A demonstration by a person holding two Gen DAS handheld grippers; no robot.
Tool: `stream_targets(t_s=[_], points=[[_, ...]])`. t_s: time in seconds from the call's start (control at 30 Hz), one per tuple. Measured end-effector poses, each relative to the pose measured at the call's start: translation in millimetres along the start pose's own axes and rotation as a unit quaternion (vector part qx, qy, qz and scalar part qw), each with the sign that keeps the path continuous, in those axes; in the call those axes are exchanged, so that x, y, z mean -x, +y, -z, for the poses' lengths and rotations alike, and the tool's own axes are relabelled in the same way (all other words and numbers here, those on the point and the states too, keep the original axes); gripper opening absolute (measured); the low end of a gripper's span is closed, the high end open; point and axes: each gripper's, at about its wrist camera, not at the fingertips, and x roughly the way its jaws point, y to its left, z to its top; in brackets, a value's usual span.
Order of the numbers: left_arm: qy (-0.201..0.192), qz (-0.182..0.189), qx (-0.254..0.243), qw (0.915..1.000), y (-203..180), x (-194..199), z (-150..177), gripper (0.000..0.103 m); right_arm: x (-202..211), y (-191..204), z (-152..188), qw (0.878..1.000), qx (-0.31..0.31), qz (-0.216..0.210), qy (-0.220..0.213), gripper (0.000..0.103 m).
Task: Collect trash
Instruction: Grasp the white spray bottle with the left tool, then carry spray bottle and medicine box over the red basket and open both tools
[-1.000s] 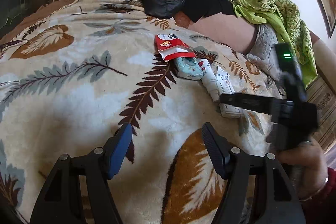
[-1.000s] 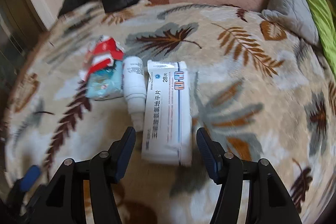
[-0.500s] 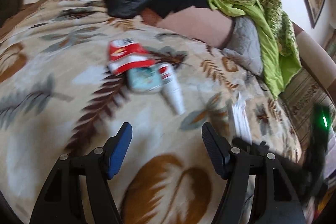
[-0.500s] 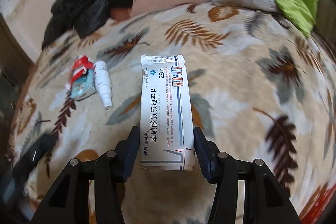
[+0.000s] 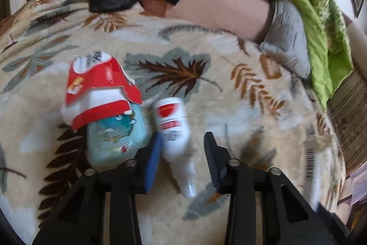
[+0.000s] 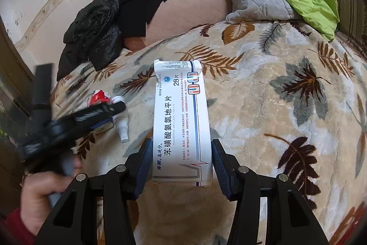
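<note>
While right tongs (image 6: 182, 161) clamp "28片" tablet box (image 6: 181, 116), left tongs (image 5: 182, 154) closing around white bottle (image 5: 174, 130).

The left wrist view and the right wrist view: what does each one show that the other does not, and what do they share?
Only the left wrist view shows the light blue packet and the left gripper closing around the white bottle. Only the right wrist view shows the right gripper clamped on the white medicine box, and the hand. Both show the bottle, the red wrapper and the leaf-print blanket.
</note>
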Motion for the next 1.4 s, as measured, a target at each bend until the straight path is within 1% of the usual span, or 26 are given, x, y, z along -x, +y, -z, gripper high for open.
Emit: stream_targets(t_s=[0.07, 0.13, 0.2, 0.27, 0.37, 0.63, 0.77, 0.9, 0.97, 1.07, 1.13, 1.2, 1.27, 1.4], points=[[0.01, -0.008, 0.001, 0.9999, 4.2, -14.9, 2.7, 0.032, 0.4, -0.6, -0.6, 1.0, 0.0, -0.003, -0.002, 0.055], [-0.008, -0.013, -0.01, 0.9998, 2.5, -16.0, 3.7, 0.03, 0.3, 0.6, -0.7, 1.0, 0.002, -0.005, -0.003, 0.055], [-0.016, -0.019, -0.02, 0.9995, -0.4, -14.4, 5.9, 0.029, 0.4, 2.7, -0.4, 1.0, 0.006, -0.006, -0.002, 0.055], [-0.02, -0.01, -0.02, 0.9995, -2.1, -8.8, 9.6, 0.029, 0.7, 3.8, -0.2, 1.0, 0.009, -0.006, -0.003, 0.055], [-0.027, 0.008, -0.026, 0.9992, -7.4, 8.4, 19.9, 0.029, 1.3, 5.1, 0.4, 1.0, 0.015, -0.002, -0.005, 0.055], [-0.057, 0.042, -0.051, 0.9962, -22.0, 79.7, 65.1, 0.029, 13.2, 9.7, 7.2, 0.999, 0.033, 0.001, -0.013, 0.055], [-0.077, 0.056, -0.063, 0.9935, -26.1, 112.7, 88.2, 0.029, 34.0, 11.3, 14.3, 0.998, 0.047, 0.004, -0.031, 0.055], [-0.097, 0.066, -0.073, 0.9904, -30.1, 133.2, 107.1, 0.029, 65.4, 8.2, 27.7, 0.997, 0.053, 0.006, -0.049, 0.055], [-0.105, 0.078, -0.081, 0.9881, -34.9, 140.0, 115.6, 0.029, 79.3, 4.9, 35.1, 0.997, 0.05, 0.009, -0.051, 0.055], [-0.106, 0.098, -0.096, 0.9849, -44.8, 144.3, 126.5, 0.029, 99.7, -5.7, 45.8, 0.998, 0.039, 0.021, -0.046, 0.055], [-0.109, 0.104, -0.107, 0.9828, -50.2, 144.7, 132.3, 0.029, 111.0, -15.4, 53.8, 0.999, 0.024, 0.025, -0.029, 0.055], [-0.115, 0.101, -0.121, 0.9809, -54.8, 143.4, 138.5, 0.029, 122.7, -25.4, 63.8, 0.999, 0.02, 0.031, -0.022, 0.055], [-0.116, 0.1, -0.126, 0.9802, -56.2, 139.4, 141.9, 0.029, 130.6, -34.2, 71.8, 0.999, 0.021, 0.041, -0.026, 0.055], [-0.12, 0.085, -0.129, 0.9806, -54.3, 134.2, 146.0, 0.029, 148.2, -54.5, 78.4, 0.999, -0.004, 0.037, -0.035, 0.055]])
